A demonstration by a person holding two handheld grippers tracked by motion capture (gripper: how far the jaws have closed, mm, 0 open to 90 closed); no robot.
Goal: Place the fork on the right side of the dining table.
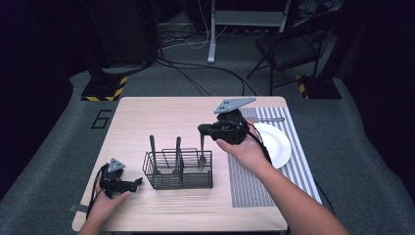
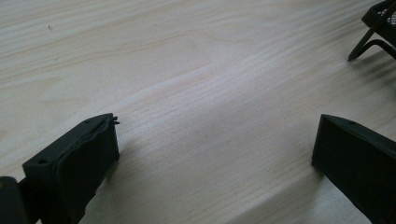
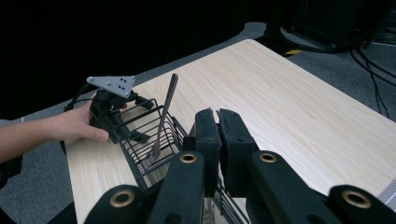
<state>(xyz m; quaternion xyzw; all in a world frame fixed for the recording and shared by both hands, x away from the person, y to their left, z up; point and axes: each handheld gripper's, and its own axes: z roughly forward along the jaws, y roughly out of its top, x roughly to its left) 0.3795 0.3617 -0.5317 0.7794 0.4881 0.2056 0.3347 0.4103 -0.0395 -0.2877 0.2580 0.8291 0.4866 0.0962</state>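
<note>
– Two claws are showing from above. How are they standing?
– Right claw is closing fully and pinching the top of a fork. The fork is hanging straight below its tips, with the tines dipping into the wire caddy beneath. Left claw is lying on the table with its jaws spreading wide and holding nothing; the caddy is sitting just ahead of its tips.
– Any writing?
– A "6" is showing on the floor, beyond the table edge behind the left claw.
– Room to move?
– Bare wood is lying open beyond the right claw. A plate on a striped mat is sitting behind its wrist.
– And the left gripper view?
– Both jaws are resting apart on bare wood, and a caddy corner is peeking in far ahead, to one side.
– The right gripper view?
– Its jaws are pressing together, hiding the fork. Another utensil is standing in the caddy just ahead, and the table's far edge is running well beyond.
</note>
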